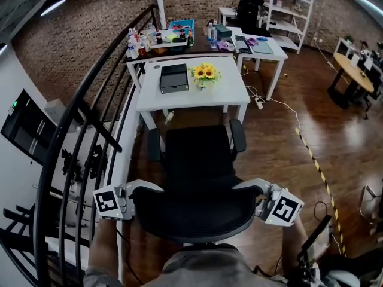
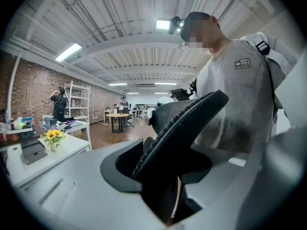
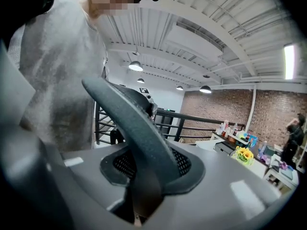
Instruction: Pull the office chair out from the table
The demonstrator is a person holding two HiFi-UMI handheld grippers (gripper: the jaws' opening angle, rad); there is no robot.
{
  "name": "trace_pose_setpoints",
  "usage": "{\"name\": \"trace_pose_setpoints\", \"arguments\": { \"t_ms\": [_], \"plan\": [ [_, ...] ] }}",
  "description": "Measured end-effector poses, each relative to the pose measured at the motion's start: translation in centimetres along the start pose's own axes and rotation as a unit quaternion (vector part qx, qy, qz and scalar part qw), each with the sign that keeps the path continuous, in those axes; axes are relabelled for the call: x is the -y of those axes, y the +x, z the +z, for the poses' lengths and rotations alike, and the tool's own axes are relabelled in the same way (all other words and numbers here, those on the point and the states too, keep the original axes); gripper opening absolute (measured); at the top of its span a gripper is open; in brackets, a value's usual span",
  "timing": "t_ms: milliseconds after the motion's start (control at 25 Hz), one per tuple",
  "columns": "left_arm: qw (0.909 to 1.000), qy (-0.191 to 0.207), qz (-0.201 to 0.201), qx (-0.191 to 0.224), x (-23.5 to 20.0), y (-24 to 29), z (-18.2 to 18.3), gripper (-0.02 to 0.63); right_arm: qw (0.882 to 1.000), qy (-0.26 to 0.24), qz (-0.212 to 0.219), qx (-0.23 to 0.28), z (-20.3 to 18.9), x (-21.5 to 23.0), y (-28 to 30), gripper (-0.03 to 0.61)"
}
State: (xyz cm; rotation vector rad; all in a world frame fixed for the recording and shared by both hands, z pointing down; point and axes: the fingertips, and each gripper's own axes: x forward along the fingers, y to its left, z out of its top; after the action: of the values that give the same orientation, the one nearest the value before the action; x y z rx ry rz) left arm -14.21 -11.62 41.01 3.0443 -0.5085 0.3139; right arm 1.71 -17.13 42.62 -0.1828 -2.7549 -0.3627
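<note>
Clamping confirmed: left gripper (image 1: pixel 142 189) and right gripper (image 1: pixel 252 188) are each closed on opposite side edges of the mesh backrest (image 1: pixel 191 211). Office chair (image 1: pixel 197 154) stands just before the white bench (image 1: pixel 191 97), seat facing it and outside its front edge.

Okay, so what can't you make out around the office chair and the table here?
Chair base and wheels: head view, hidden under the seat and backrest.
Labels on the bottles: head view, too small.
Floor beneath the white table: head view, covered by its top.
</note>
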Motion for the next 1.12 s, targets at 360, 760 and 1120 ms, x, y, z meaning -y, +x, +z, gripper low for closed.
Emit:
{"name": "trace_pose_setpoints", "arguments": {
  "t_ms": [360, 760, 1120],
  "plan": [
    [0.9998, 0.018, -0.013, 0.005, 4.4, -0.4, -0.2, 0.153, 1.0, 0.004, -0.02, -0.017, 0.5, -4.8, -0.7, 0.137],
    [0.9992, 0.028, -0.027, 0.008, 9.8, -0.4, -0.1, 0.155, 0.999, 0.011, -0.032, -0.036, 1.1, -10.3, -1.8, 0.14],
    [0.9994, 0.025, -0.019, 0.015, 14.5, 0.9, 0.4, 0.155, 0.999, 0.011, -0.014, -0.031, 1.3, -14.7, -4.0, 0.132]
  ]
}}
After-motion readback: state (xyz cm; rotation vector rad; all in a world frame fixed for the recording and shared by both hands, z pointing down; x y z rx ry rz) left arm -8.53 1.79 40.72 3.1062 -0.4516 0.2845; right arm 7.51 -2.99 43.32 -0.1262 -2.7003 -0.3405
